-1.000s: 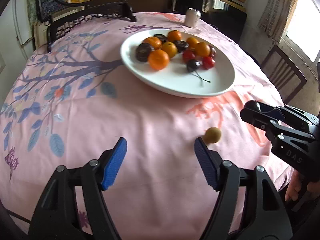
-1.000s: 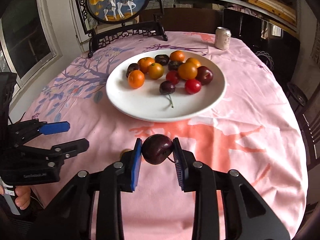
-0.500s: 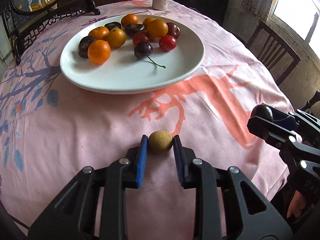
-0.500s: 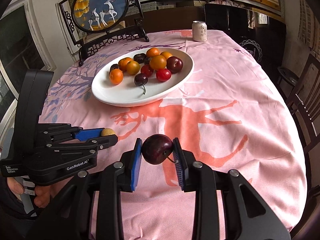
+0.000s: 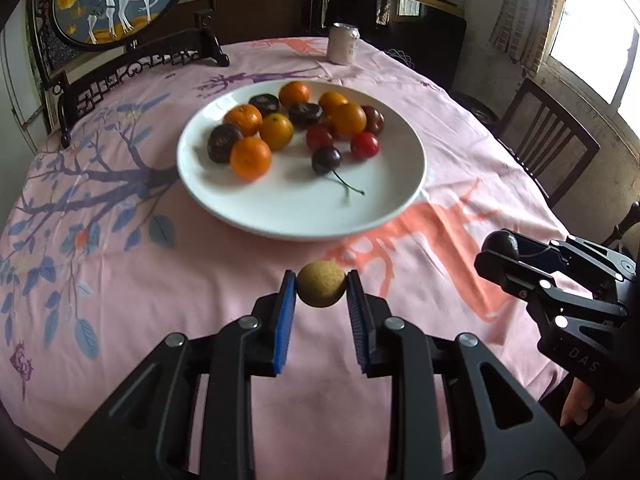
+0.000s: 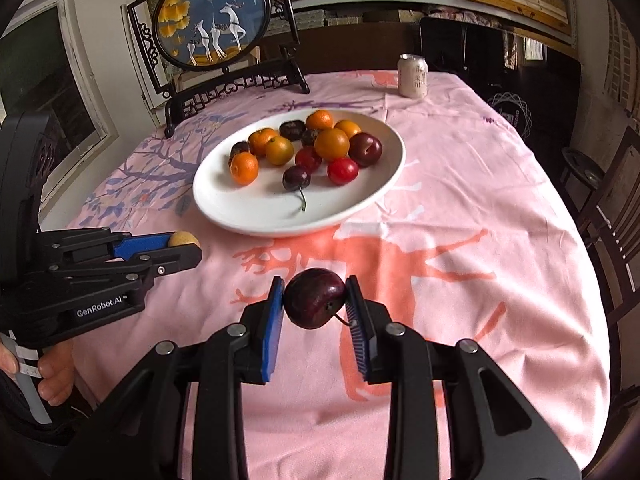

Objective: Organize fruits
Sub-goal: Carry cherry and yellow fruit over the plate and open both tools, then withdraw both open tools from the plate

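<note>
Pinching a small tan fruit (image 5: pixel 321 289) between its blue pads (image 5: pixel 283 322), the left gripper (image 5: pixel 321 312) hangs over the pink cloth (image 5: pixel 120 300) near the table's front edge, just short of the plate (image 5: pixel 300 216). The fruit sits at the very tips of the fingers, touching both pads. In the right wrist view the same gripper (image 6: pixel 176 246) comes in from the left edge, with the tan fruit (image 6: pixel 183 239) showing at its tip.

The right gripper (image 6: pixel 315 312) is clenched on a dark red cherry (image 6: pixel 314 298), with both pads pressed to its sides and a bit of stem curling toward the right pad. It too is over the cloth, nearer the front edge than the plate. From the left wrist view it (image 5: pixel 500 256) shows at the right edge of the table, the dark fruit (image 5: pixel 500 245) just visible at its tip.

The white plate lies about mid-table — its front half bare, its far half filled. There sit several oranges (image 5: pixel 251 158), a few dark wrinkled fruits (image 5: pixel 222 143), red ones (image 5: pixel 364 145), a dark plum (image 6: pixel 365 149) and a stemmed cherry (image 5: pixel 326 160) nearest the bare part, its stem trailing toward the front rim.

A can (image 6: pixel 413 76) stands upright near the table's far edge, to the right. A round deer picture in a black carved stand (image 6: pixel 212 20) sits at the far left corner — its foot resting on the cloth. A dark wooden chair (image 5: pixel 548 144) stands beside the right edge.
</note>
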`<state>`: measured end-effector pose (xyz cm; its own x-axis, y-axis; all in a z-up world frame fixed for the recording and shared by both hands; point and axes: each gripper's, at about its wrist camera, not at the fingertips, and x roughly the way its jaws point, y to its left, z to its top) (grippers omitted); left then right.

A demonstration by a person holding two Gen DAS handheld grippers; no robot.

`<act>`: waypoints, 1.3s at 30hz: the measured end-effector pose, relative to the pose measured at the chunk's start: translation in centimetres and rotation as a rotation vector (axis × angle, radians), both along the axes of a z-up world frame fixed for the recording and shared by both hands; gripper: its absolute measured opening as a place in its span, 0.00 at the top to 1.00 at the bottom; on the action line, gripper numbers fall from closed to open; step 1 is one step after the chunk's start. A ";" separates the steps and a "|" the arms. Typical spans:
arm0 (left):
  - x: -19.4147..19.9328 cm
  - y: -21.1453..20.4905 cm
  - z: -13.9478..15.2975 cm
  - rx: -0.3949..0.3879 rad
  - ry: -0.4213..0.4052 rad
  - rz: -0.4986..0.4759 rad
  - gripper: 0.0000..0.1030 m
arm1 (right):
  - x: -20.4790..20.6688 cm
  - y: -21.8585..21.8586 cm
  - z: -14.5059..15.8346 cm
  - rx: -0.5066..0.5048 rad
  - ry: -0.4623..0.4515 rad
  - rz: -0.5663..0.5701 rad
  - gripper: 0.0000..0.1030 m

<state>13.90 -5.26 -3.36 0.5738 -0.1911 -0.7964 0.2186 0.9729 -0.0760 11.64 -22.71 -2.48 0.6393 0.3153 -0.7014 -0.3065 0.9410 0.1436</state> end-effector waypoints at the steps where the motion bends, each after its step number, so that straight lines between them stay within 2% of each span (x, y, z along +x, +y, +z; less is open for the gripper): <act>1: 0.6 0.2 0.6 0.006 -0.014 0.009 0.75 | 0.4 0.1 0.5 -0.009 -0.027 0.002 0.70; 3: 2.4 0.3 1.6 0.023 -0.027 0.010 0.75 | 1.6 0.4 1.2 -0.033 -0.055 0.003 0.70; 6: 6.4 -0.2 1.7 0.048 0.004 0.016 0.75 | 4.7 1.0 1.9 -0.019 -0.055 0.047 0.70; 9: 10.0 -1.2 0.4 0.106 0.035 0.037 0.75 | 8.0 2.2 1.5 -0.107 -0.084 0.044 0.70; 11: 11.5 -1.7 -1.1 0.116 0.074 0.036 0.75 | 10.5 2.2 0.5 -0.156 -0.071 0.012 0.70; 15: 12.7 -2.0 -2.5 0.111 0.104 0.031 0.74 | 14.1 1.5 -1.6 -0.165 0.002 -0.008 0.70; 20: 13.2 -1.8 -2.6 0.088 0.113 0.016 0.74 | 14.8 1.8 -2.3 -0.184 -0.001 -0.003 0.70; 22: 13.3 -1.8 -2.6 0.078 0.118 0.016 0.74 | 14.7 1.8 -2.2 -0.191 -0.012 -0.007 0.63; 23: 13.4 -1.7 -2.6 0.072 0.121 0.015 0.73 | 14.7 1.8 -2.1 -0.192 -0.016 -0.012 0.50; 24: 13.3 -1.7 -2.5 0.069 0.122 0.013 0.70 | 14.6 1.9 -1.9 -0.190 -0.022 -0.015 0.46; 25: 13.2 -1.7 -2.4 0.064 0.125 0.010 0.68 | 14.4 1.8 -1.7 -0.185 -0.027 -0.015 0.46; 26: 13.0 -1.6 -2.3 0.059 0.127 0.007 0.61 | 14.2 1.8 -1.5 -0.182 -0.028 -0.015 0.46; 28: 12.1 -1.5 -1.7 0.058 0.111 0.011 0.42 | 13.5 1.7 -1.0 -0.173 -0.026 -0.019 0.44; 29: 11.3 -1.4 -1.2 0.085 0.081 0.032 0.27 | 12.9 1.5 -0.6 -0.169 -0.027 -0.030 0.41; 30: 10.3 -1.2 -0.5 0.122 0.029 0.057 0.17 | 12.1 1.3 -0.3 -0.165 -0.029 -0.043 0.35; 31: 9.1 -0.9 0.2 0.146 -0.022 0.074 0.14 | 11.1 0.9 -0.1 -0.154 -0.028 -0.054 0.31; 33: 6.8 -0.2 1.2 0.160 -0.083 0.102 0.05 | 9.0 0.5 0.0 -0.124 -0.019 -0.066 0.02; 36: 3.3 1.4 2.0 0.154 -0.132 0.152 0.02 | 5.4 0.3 0.0 -0.133 -0.040 -0.111 0.01; 39: 0.3 3.1 2.0 0.153 -0.142 0.215 0.02 | 2.9 0.7 -0.2 -0.162 -0.034 -0.147 0.01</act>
